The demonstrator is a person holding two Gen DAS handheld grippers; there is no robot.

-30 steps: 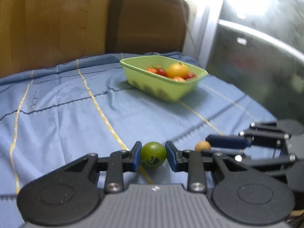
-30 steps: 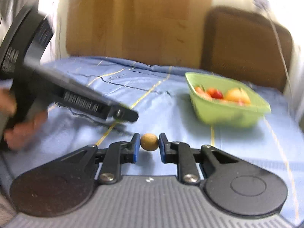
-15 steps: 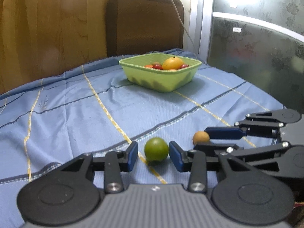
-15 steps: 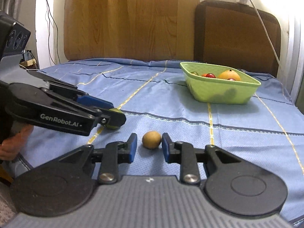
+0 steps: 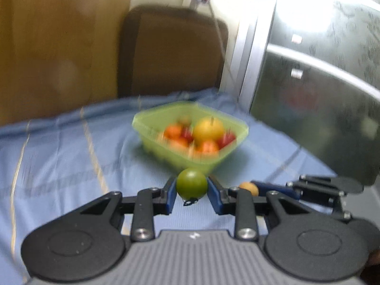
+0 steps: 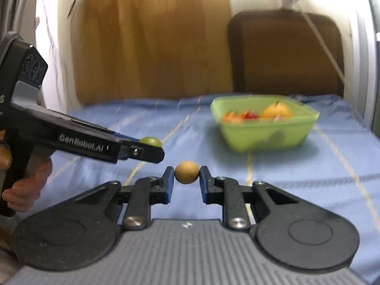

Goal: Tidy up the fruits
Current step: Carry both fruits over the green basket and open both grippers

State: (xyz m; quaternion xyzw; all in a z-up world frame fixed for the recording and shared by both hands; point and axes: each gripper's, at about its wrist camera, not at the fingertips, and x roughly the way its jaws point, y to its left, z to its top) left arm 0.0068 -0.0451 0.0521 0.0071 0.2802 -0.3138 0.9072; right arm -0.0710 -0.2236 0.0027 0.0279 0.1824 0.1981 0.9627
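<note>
My left gripper (image 5: 192, 186) is shut on a round green fruit (image 5: 191, 183) and holds it above the blue cloth, just in front of the green basket (image 5: 152, 121). The basket holds orange, red and yellow fruits (image 5: 208, 130). My right gripper (image 6: 186, 174) is shut on a small tan round fruit (image 6: 186, 172), lifted off the cloth. In the right wrist view the left gripper (image 6: 147, 149) is to the left with the green fruit (image 6: 150, 140). In the left wrist view the right gripper (image 5: 251, 187) is to the right with the tan fruit (image 5: 249, 188).
A table with a blue cloth with yellow stripes (image 6: 285, 178) carries everything. A brown chair back (image 5: 171, 52) stands behind the table, beside a wooden panel (image 6: 152, 42). A glass door with a metal frame (image 5: 308, 76) is at the right.
Both grippers have closed on their fruits and lifted them off the cloth. Both have moved forward toward the green basket, which now looks nearer.
</note>
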